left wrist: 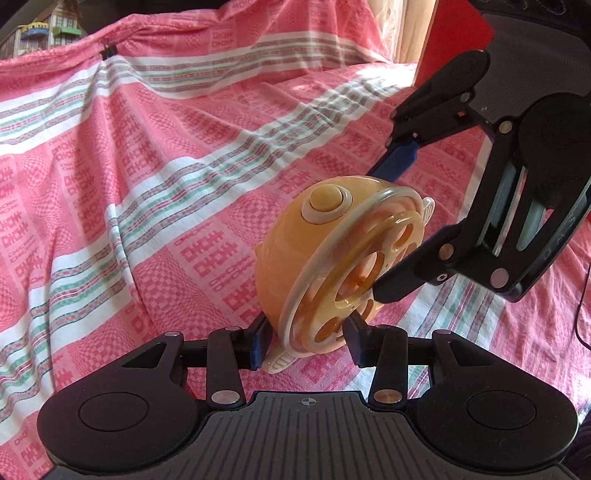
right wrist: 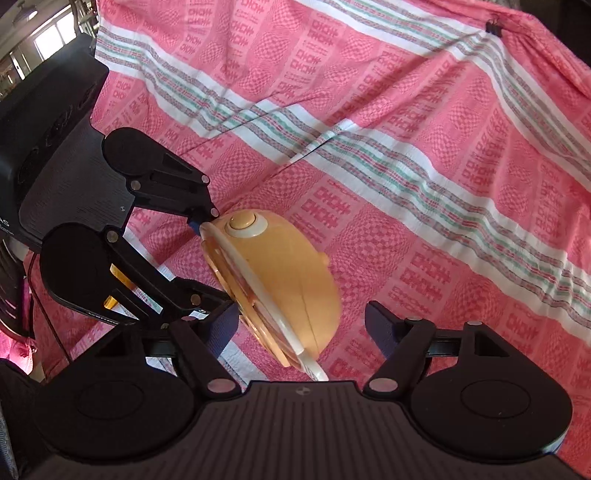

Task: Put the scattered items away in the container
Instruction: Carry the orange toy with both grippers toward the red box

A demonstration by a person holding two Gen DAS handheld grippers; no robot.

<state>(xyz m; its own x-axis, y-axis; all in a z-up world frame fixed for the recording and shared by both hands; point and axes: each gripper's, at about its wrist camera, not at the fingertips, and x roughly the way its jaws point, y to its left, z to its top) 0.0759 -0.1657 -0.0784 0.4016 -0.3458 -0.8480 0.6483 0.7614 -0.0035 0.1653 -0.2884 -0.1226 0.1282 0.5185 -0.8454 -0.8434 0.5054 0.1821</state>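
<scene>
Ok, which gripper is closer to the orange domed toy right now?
Left. The left gripper pinches the white rim of the orange domed toy between its fingers. The right gripper straddles it, jaws open: one finger by the perforated face, the other clear of the dome.

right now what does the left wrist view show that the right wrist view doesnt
Only the left wrist view shows the orange container's flat face with its round holes, a red board at the top right, and a toy house at the top left.

Only the right wrist view shows a bright window at the top left, and the right gripper open around the container.

Both show the orange container with its top button, the left gripper shut on its rim, and the pink patterned cloth.
</scene>
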